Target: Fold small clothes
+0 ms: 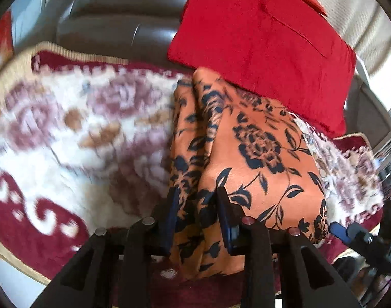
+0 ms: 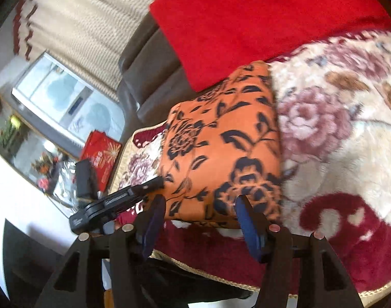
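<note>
I count 1 floral blanket (image 1: 54,133), cream with maroon borders, spread under everything and filling most of both wrist views; it is the largest thing here and it blurs toward 9 o'clock in the left view. On it lie 2 garments. The red garment (image 1: 267,48) sits at 1 o'clock in the left view and at 12 o'clock in the right view, partly over a dark brown leather sofa back (image 1: 123,18). The orange cloth with black flowers (image 1: 249,159) lies folded in the centre, its far edge tucked under the red one.

I have 2 grippers. My left gripper (image 1: 198,213) is clamped on a bunched ridge of the orange cloth, fabric pinched between both blue pads at 6 o'clock. My right gripper (image 2: 200,213) stands spread, its 2 fingers straddling the near edge of the orange cloth with nothing squeezed between them; I cannot tell whether the pads touch it. In the right view the left gripper's black finger pokes in from 8 o'clock against the cloth's edge.

Around it: 1 cream woven curtain (image 2: 87,25) at 11 o'clock, 1 white-framed window (image 2: 67,95) at 9 o'clock, and 1 red printed bag (image 2: 100,156) below it.
</note>
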Demonstrator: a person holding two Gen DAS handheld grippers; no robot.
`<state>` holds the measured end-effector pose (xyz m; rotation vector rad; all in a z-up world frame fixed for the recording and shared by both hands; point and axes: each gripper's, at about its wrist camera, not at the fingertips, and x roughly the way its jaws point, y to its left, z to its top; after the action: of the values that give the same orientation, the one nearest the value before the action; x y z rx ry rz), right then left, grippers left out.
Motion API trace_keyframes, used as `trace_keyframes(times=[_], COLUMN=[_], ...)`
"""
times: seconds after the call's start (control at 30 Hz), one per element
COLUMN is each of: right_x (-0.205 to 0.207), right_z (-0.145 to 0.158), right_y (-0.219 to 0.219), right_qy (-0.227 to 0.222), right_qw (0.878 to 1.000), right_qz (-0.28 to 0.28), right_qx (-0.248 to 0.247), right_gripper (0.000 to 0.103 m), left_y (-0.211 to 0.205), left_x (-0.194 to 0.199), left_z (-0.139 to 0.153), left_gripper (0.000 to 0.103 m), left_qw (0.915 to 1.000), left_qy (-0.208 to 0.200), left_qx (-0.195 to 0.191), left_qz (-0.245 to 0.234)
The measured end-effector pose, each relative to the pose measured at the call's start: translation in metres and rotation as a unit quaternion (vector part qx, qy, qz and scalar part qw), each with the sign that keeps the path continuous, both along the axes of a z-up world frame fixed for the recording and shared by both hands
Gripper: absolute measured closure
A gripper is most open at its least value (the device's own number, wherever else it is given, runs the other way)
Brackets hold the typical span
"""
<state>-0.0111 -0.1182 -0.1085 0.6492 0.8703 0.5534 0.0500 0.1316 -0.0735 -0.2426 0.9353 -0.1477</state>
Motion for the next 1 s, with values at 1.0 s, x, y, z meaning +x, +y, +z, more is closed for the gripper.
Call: trace_keyframes(times=[1.0], right_x=[0.108], right_z=[-0.033], right_y=[0.004], right_qy=[0.111], right_qw=[0.993], right_qz=[0.023], right_qx=[-0.019], right_gripper=[0.042], left_y=[-0.027], left_x=[0.015], left_z=[-0.027], left_gripper=[0.059], left_qw=[0.9984], left_qy=[-0.023], left_qx=[0.047], left_qz=[0.02])
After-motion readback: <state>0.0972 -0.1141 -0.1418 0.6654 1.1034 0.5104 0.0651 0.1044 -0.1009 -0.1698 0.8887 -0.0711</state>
